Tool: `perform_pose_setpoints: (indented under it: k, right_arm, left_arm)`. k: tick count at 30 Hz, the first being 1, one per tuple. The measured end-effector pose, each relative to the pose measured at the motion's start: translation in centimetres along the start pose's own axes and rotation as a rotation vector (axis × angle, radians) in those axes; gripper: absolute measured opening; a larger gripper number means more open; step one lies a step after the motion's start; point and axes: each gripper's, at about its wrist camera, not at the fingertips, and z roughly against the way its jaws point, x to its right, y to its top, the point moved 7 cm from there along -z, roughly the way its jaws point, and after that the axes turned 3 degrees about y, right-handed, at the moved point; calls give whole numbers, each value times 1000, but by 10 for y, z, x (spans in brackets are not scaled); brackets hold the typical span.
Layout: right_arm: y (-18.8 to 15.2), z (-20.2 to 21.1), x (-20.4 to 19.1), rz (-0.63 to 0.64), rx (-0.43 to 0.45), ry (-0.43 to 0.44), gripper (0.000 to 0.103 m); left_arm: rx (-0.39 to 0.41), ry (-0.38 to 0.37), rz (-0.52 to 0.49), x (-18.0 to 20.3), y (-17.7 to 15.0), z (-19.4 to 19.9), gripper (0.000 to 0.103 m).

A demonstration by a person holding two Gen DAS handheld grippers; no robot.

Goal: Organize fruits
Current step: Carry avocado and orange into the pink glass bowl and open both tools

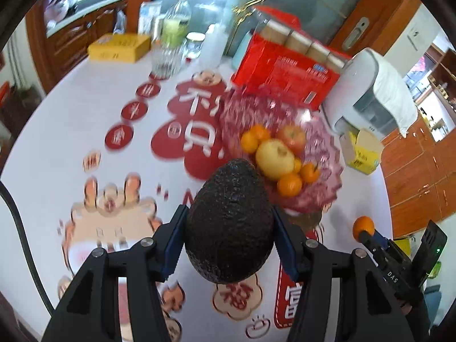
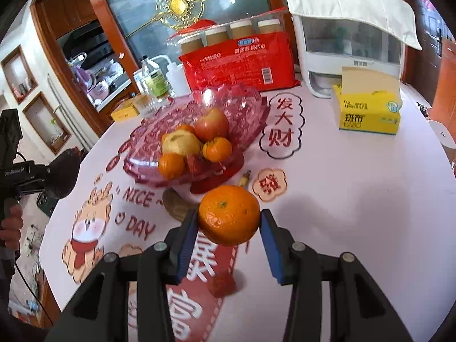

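My left gripper (image 1: pixel 229 228) is shut on a dark, bumpy avocado (image 1: pixel 229 222), held above the table short of the pink glass fruit bowl (image 1: pixel 322 148). The bowl holds a yellow apple (image 1: pixel 275 158), a red apple (image 1: pixel 292 136) and several mandarins. My right gripper (image 2: pixel 229 222) is shut on a mandarin (image 2: pixel 229 218), lifted over the tablecloth in front of the same bowl (image 2: pixel 245 105). In the left wrist view the right gripper (image 1: pixel 366 232) shows at the right with its mandarin (image 1: pixel 363 225). A small red fruit (image 2: pixel 222 283) lies on the cloth below the right gripper.
Behind the bowl stand a red pack of paper cups (image 2: pixel 239 59), a white appliance under a cloth (image 2: pixel 350 37) and a yellow tissue box (image 2: pixel 369 111). Bottles (image 1: pixel 176 20), a jar and a yellow box (image 1: pixel 119 47) crowd the far left. A brown piece (image 2: pixel 178 205) lies by the bowl's foot.
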Motion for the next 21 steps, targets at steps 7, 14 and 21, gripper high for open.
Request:
perform_pose_setpoints:
  k: [7, 14, 21]
  right_arm:
    - [31, -10, -25, -25, 67, -20, 44]
    - [50, -30, -43, -77, 95, -40, 44]
    - [49, -51, -48, -148, 92, -72, 45]
  left_arm:
    - [11, -36, -83, 6, 50, -5, 56]
    - [-14, -96, -151, 20, 81, -26, 56]
    - [-99, -154, -243, 46, 74, -63, 56]
